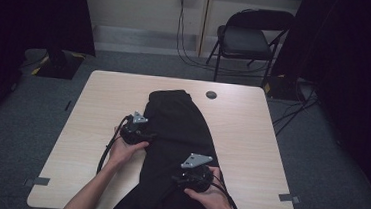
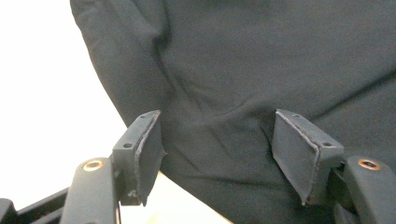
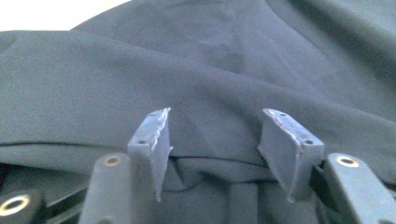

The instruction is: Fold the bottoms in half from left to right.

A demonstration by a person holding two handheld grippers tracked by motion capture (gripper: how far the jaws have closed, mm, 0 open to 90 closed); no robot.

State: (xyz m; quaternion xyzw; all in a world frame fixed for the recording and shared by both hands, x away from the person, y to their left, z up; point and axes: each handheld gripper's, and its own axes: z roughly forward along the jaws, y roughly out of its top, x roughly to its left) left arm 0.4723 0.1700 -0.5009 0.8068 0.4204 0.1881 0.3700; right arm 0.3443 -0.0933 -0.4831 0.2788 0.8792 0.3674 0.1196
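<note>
Black pads of the left gripper stand spread over the left edge of the dark garment, pinching nothing. Spread too is the right gripper, fabric folds beneath its pads, none pinched. Outward, the garment lies lengthwise down the middle of the wooden table, its near end running off the near edge.

Black garment, creased, lying lengthwise down the table's middle, near end overhanging the edge
</note>
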